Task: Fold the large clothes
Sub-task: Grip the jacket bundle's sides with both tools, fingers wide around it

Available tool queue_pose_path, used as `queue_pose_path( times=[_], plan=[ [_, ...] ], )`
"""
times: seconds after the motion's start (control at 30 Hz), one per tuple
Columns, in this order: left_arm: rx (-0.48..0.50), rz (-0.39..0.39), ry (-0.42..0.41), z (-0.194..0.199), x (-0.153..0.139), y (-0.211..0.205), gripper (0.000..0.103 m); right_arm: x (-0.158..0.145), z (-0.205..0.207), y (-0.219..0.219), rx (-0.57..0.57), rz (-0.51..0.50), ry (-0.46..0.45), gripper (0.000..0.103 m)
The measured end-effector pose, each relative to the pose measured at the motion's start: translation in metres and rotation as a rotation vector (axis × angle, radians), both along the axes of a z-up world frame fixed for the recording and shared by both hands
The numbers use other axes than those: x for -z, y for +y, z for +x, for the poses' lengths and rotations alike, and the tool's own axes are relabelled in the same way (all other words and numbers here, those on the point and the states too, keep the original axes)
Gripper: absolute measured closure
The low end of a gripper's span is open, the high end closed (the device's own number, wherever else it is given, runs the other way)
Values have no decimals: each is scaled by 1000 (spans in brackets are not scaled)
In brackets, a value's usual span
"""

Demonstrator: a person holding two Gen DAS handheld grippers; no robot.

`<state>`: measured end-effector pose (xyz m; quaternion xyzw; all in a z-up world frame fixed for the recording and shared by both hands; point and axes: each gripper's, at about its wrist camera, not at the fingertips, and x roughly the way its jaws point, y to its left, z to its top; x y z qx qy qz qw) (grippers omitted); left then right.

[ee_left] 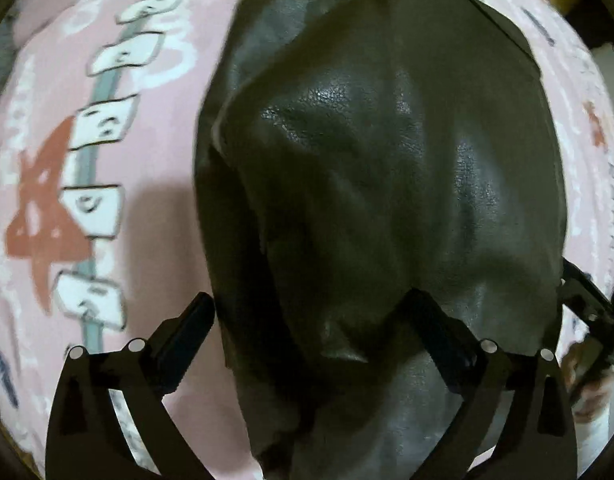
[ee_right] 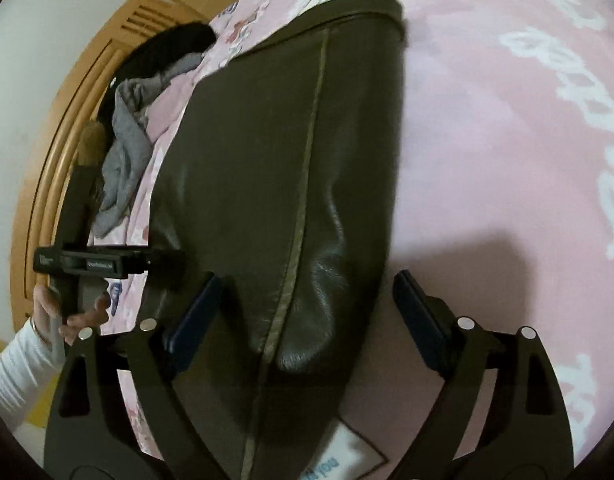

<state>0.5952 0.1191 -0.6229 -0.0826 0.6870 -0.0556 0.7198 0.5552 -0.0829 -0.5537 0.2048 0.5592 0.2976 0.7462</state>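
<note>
Though creased, glossy dark leather garment (ee_left: 367, 184)

Dim indoor light, motion blur, fisheye-warped edges, soft shadows.

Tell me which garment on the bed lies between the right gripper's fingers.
The dark leather garment, spread flat with a pale seam down it. The crumpled grey garment and the black one lie far off by the wooden headboard.
</note>
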Motion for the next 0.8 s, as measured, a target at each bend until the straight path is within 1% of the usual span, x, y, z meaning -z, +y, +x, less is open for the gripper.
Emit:
queue_pose_path(
  times=[0.03, 0.07, 0.1, 0.17, 0.23, 0.27, 0.3, 0.37, 0.43, 0.53, 0.63, 0.73, 0.8],
  plan=[
    [3, -31, 5, 1, 4, 4, 7, 6, 3, 1, 7, 12, 25, 17],
    [-1, -85, 18, 1, 9, 10, 7, 10, 6, 1, 18, 30, 43, 16],
    [-5, -116, 25, 1, 12, 15, 7, 13, 8, 0, 31, 45, 58, 15],
    [-9, -196, 32, -2, 18, 25, 7, 17, 12, -4, 54, 102, 79, 13],
    [-8, -256, 41, -4, 23, 33, 7, 20, 15, -7, 75, 169, 107, 10],
    [-15, -313, 57, -5, 29, 39, 7, 22, 17, -8, 89, 191, 122, 10],
    [-22, -353, 68, -6, 33, 43, 7, 25, 20, -9, 95, 222, 138, 9],
    [-26, -405, 72, -5, 40, 47, 7, 27, 24, -6, 84, 258, 161, 8],
    [-12, -421, 61, -6, 44, 46, 7, 29, 27, 0, 66, 250, 167, 7],
    [-7, -441, 46, -3, 47, 46, 7, 31, 34, 19, -10, 201, 145, 5],
    [-4, -453, 40, -4, 46, 44, 7, 33, 36, 27, -55, 153, 132, 5],
    [5, -487, 13, -13, 39, 42, 9, 34, 37, 31, -108, 115, 124, 5],
    [21, -453, 8, -19, 36, 36, 10, 34, 35, 33, -141, 97, 101, 5]
  ],
)
